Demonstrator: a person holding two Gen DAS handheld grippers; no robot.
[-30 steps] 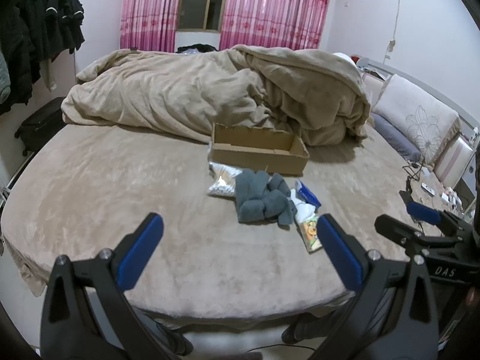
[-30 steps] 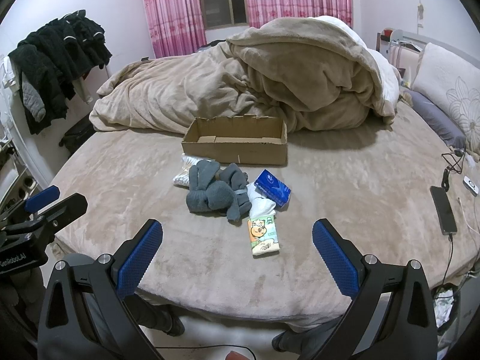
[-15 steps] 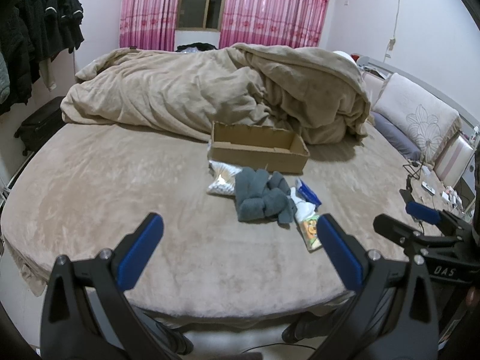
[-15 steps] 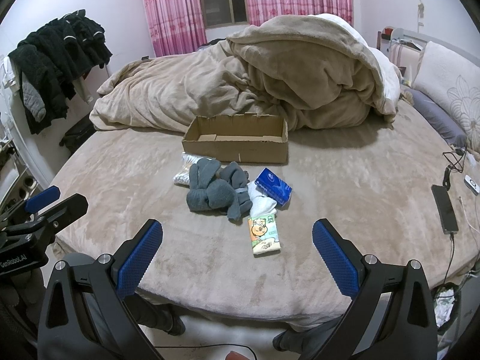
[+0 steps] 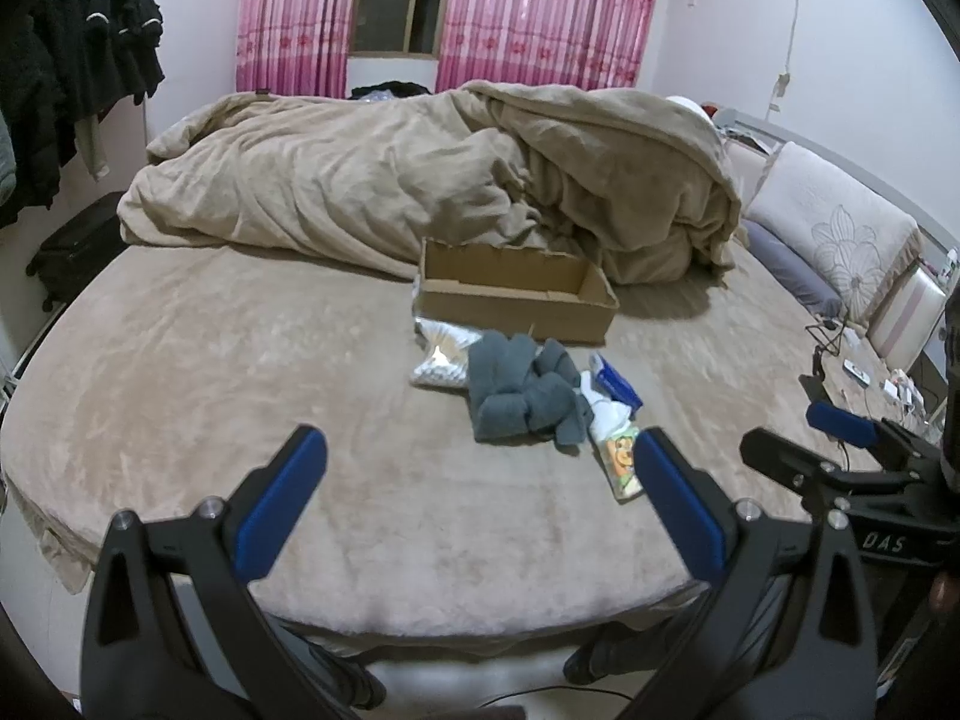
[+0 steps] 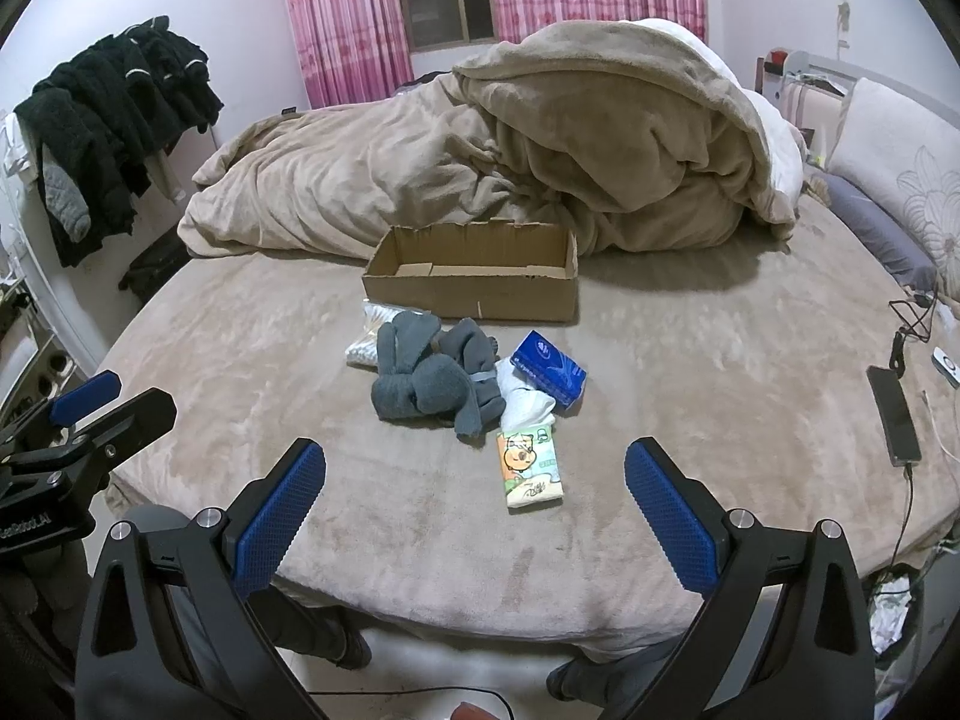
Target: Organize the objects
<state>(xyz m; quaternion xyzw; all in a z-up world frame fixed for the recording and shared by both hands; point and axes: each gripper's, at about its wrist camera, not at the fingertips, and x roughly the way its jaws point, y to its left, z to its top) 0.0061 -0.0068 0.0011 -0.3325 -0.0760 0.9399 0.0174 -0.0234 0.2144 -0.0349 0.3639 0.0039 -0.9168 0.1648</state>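
Note:
An empty open cardboard box [image 5: 516, 294] [image 6: 474, 276] sits mid-bed. In front of it lies a pile: grey gloves [image 5: 519, 390] [image 6: 432, 381], a clear bag of cotton swabs [image 5: 441, 354] [image 6: 366, 345], a blue tissue pack [image 5: 615, 381] [image 6: 549, 366], a white cloth [image 6: 525, 402] and a cartoon tissue pack [image 5: 621, 462] [image 6: 529, 468]. My left gripper [image 5: 477, 486] is open and empty, short of the pile. My right gripper [image 6: 474, 489] is open and empty, with the cartoon pack just beyond its fingertips.
A heaped beige blanket [image 5: 432, 180] [image 6: 540, 150] fills the bed's far side. Pillows [image 5: 834, 240] lie at the right. A phone with cable [image 6: 894, 414] lies on the bed's right edge. Dark clothes [image 6: 108, 120] hang at the left. The bed's near edge [image 6: 480, 618] lies under the grippers.
Both grippers have edged slightly closer to the pile. Both stay open. Nothing on the bed has moved.

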